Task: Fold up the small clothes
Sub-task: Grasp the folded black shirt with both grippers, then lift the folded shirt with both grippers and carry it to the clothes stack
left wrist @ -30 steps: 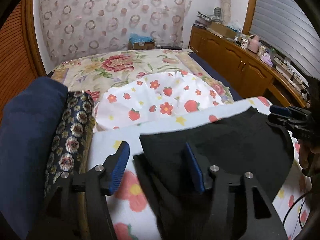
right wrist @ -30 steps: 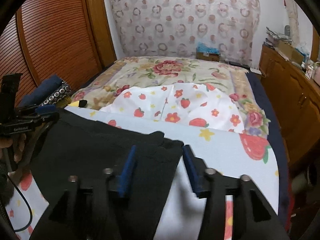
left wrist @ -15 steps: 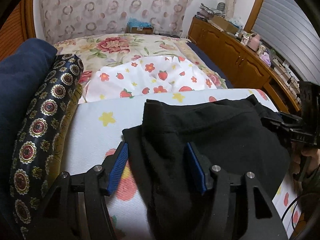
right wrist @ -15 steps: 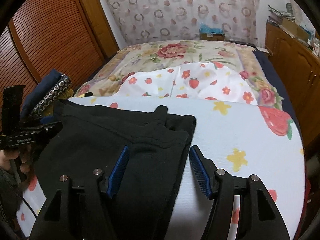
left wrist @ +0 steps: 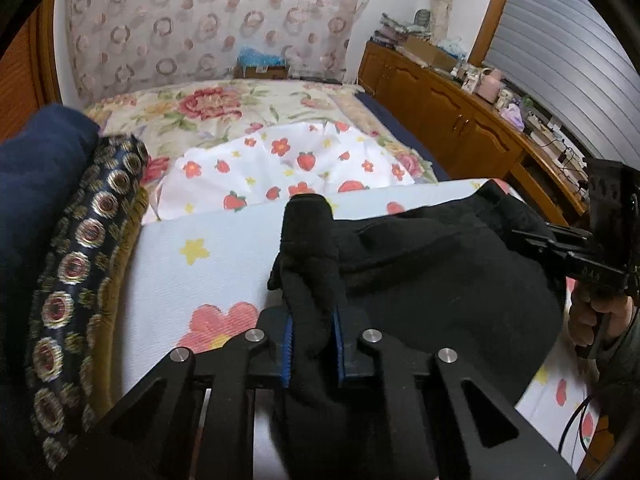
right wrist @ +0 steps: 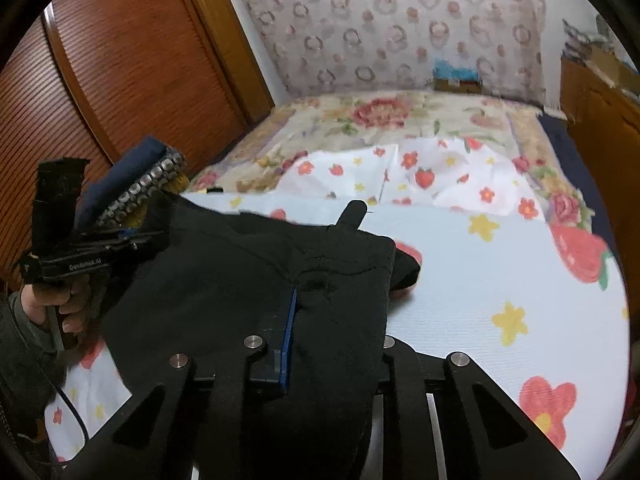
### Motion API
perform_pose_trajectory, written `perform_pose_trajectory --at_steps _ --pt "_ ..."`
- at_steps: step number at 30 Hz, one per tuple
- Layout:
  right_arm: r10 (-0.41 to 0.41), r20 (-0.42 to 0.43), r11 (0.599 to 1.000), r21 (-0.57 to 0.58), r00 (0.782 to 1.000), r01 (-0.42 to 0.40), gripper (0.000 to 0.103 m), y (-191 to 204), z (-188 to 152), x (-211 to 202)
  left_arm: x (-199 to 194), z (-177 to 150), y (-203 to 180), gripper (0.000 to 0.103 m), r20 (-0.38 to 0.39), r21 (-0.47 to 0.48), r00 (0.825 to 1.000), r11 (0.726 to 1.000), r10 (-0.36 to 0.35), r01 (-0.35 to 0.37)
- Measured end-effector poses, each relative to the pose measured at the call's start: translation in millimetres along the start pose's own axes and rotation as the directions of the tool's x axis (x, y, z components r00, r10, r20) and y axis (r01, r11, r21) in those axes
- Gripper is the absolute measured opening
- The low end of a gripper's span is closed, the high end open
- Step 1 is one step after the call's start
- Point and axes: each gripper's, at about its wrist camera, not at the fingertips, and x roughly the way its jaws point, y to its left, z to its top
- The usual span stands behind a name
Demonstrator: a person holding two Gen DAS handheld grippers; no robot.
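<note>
Two grippers pinch one black garment lying on a strawberry-print sheet: the left gripper and right gripper each clamp a bunched edge. White lettering on the left gripper's side is too blurred to read.

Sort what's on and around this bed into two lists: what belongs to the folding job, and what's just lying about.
Part of the job:
- black garment
- left gripper, jaws shut on the garment
- right gripper, jaws shut on the garment
- strawberry-print sheet under it

Just lying about:
- navy bundle
- circle-patterned roll
- floral bedspread
- cluttered wooden cabinet
</note>
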Motion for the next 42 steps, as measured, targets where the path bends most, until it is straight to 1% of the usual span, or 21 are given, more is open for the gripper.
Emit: perform_pose_trajectory --at_steps 5,8,11,13,17,21,24,27,29,31,34,37,39,41,42 --pt "-0.011 0.084 1.000 -0.027 0.996 0.013 0.016 14 -3 -23 -36 5 -8 0.015 0.086 0.013 0.996 1.000 -0.014 0.013" --pt "-0.017 0.132 0.998 -0.064 0.991 0.026 0.016 27 -5 -38 -59 5 -15 0.015 0.133 0.024 0.991 1.000 -0.021 0.018" --pt "-0.017 0.181 0.995 -0.095 0.983 0.035 0.015 37 -9 -50 -83 4 -18 0.015 0.189 0.028 0.982 1.000 -0.019 0.014" --pt "-0.008 0.214 0.992 -0.118 0.977 0.034 0.015 45 -9 -60 -100 3 -15 0.015 0.229 0.022 0.973 1.000 -0.018 0.013" --pt "0.021 0.255 0.986 -0.165 0.967 0.022 0.015 59 -9 -71 -139 -1 -8 0.015 0.304 0.005 0.953 1.000 -0.014 0.013" --pt "0.069 0.290 0.970 -0.244 0.955 0.004 0.015 81 5 -76 -178 -8 4 0.015 0.376 -0.024 0.926 1.000 0.026 -0.018" --pt "0.113 0.301 0.947 -0.322 0.947 -0.011 0.015 105 23 -71 -206 -15 20 0.015 0.422 -0.063 0.903 0.996 0.080 -0.059" --pt "0.153 0.297 0.913 -0.407 0.942 -0.020 0.015 133 47 -58 -221 -20 38 0.015 0.441 -0.117 0.887 0.989 0.136 -0.094" --pt "0.171 0.285 0.894 -0.447 0.943 -0.027 0.015 146 62 -46 -230 -27 53 0.015 0.451 -0.155 0.876 0.982 0.171 -0.112" --pt "0.188 0.265 0.871 -0.490 0.946 -0.036 0.015 163 73 -32 -233 -34 67 0.015 0.453 -0.191 0.869 0.974 0.198 -0.123" --pt "0.194 0.224 0.835 -0.549 0.955 -0.041 0.015 185 89 -2 -232 -48 90 0.015 0.443 -0.252 0.866 0.959 0.234 -0.130" --pt "0.186 0.184 0.798 -0.601 0.965 -0.039 0.015 208 106 32 -226 -60 110 0.015 0.428 -0.306 0.868 0.944 0.253 -0.124" --pt "0.188 0.153 0.781 -0.622 0.970 -0.054 0.015 222 116 54 -222 -70 123 0.015 0.417 -0.341 0.868 0.931 0.271 -0.127" --pt "0.182 0.130 0.765 -0.641 0.975 -0.057 0.015 236 125 77 -218 -80 137 0.015 0.413 -0.387 0.862 0.913 0.295 -0.127" --pt "0.187 0.109 0.760 -0.646 0.976 -0.073 0.015 243 129 91 -218 -88 140 0.015 0.412 -0.402 0.859 0.907 0.303 -0.127"
